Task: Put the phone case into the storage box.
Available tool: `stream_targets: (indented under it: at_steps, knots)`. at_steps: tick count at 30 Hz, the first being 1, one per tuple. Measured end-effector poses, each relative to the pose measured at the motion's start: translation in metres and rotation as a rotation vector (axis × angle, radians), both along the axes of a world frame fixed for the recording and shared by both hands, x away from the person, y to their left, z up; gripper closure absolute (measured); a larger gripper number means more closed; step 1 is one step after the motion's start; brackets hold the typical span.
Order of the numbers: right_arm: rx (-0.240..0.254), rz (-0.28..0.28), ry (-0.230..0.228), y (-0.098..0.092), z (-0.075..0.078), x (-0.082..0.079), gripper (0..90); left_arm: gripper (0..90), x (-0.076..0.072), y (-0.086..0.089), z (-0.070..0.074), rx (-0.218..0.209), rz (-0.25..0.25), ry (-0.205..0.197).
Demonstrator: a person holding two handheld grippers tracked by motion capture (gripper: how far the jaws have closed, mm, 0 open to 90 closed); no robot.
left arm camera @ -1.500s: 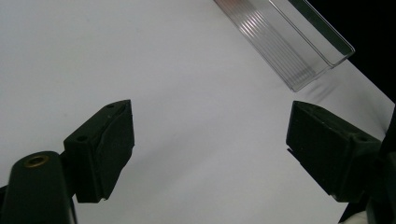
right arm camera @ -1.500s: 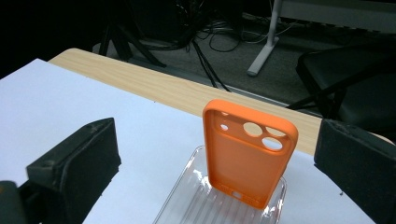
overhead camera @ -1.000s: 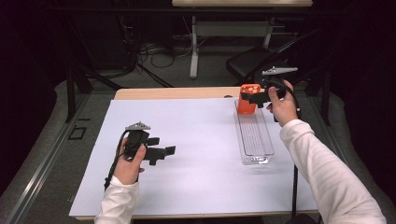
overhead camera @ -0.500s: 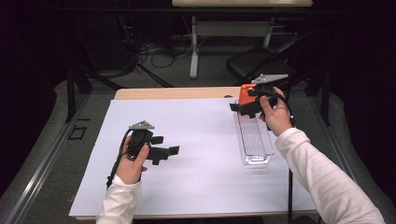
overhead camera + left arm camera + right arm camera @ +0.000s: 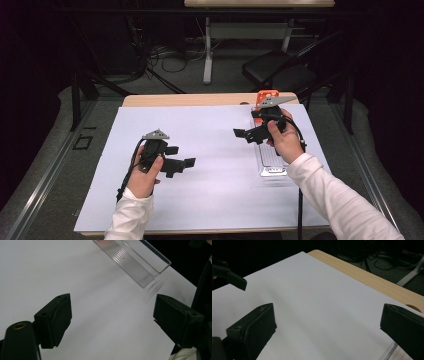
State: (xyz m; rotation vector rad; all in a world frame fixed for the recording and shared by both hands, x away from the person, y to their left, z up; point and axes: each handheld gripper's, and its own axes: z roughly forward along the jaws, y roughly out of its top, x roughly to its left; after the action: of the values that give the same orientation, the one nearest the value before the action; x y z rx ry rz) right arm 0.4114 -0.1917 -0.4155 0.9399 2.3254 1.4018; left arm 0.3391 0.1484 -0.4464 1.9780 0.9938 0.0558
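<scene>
My left gripper (image 5: 181,157) hovers low over the white sheet (image 5: 210,190) at centre left, jaws open and pointing right. In the left gripper view, the left gripper (image 5: 112,312) has only bare sheet between its jaws. My right gripper (image 5: 244,135) is held over the near-left side of a clear plastic tray (image 5: 274,167), jaws open and pointing left. In the right gripper view, the right gripper (image 5: 327,322) has nothing between its jaws. An orange object (image 5: 265,95) stands at the tray's far end, partly hidden behind the right gripper's grey plate.
The clear tray (image 5: 135,262) lies lengthwise near the sheet's right edge. A strip of wooden tabletop (image 5: 200,100) shows beyond the sheet. The floor behind holds a dark chair (image 5: 280,75), cables and a white table leg. The left gripper's jaw tip (image 5: 230,277) shows far left.
My right gripper has moved left and toward me, away from the orange object at the tray's far end. The left gripper has stayed where it was.
</scene>
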Motion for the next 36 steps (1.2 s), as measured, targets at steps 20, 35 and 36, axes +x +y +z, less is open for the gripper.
stream_targets:
  at_steps: [20,35,36]
  knots:
    - [0.009,0.078,0.014,0.018,-0.037,-0.053,0.2,15.9,-0.002,0.000,0.001,0.003,-0.003,-0.004]
    - [0.056,0.096,0.040,0.025,-0.071,-0.090,0.6,15.9,-0.003,0.001,0.002,0.003,-0.007,-0.004]
    - [0.060,0.098,0.041,0.024,-0.073,-0.092,0.6,15.9,-0.003,0.001,0.002,0.003,-0.005,-0.005]
